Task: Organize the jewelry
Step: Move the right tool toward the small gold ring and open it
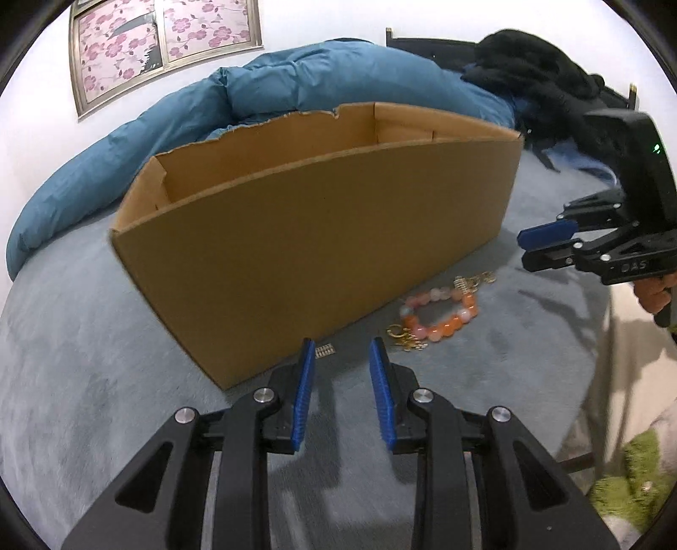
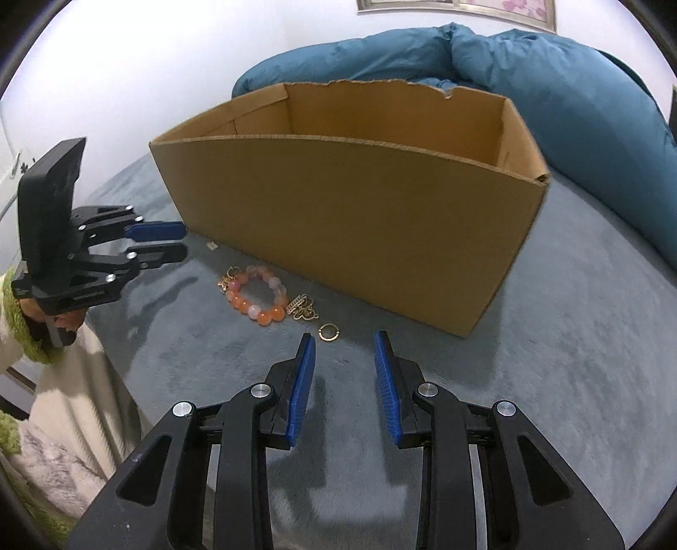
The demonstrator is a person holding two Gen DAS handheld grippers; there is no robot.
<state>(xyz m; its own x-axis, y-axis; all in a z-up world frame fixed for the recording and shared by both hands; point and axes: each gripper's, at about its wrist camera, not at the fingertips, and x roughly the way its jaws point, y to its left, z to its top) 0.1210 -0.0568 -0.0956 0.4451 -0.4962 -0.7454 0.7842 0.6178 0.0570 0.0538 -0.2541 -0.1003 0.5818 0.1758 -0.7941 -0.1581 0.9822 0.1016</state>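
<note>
An orange and pink bead bracelet [image 1: 440, 313] [image 2: 257, 295] lies on the grey bed cover in front of an open cardboard box [image 1: 321, 237] [image 2: 359, 220]. Small gold pieces lie around it: a gold ring [image 2: 328, 332], a gold charm cluster [image 2: 301, 309] [image 1: 471, 282], gold loops [image 1: 404, 338] [image 2: 228, 277], and a small clip [image 1: 325, 350] [image 2: 211, 245] by the box. My left gripper [image 1: 343, 351] [image 2: 182, 241] is open and empty, above the cover near the box. My right gripper [image 2: 345, 342] [image 1: 524, 249] is open and empty, just short of the gold ring.
A blue duvet [image 1: 139, 139] [image 2: 571, 84] is bunched behind the box. Dark clothes [image 1: 537, 72] lie on a black bed frame at the far end. The bed edge [image 1: 605, 338] drops off beside the jewelry. A framed flower picture [image 1: 160, 38] hangs on the wall.
</note>
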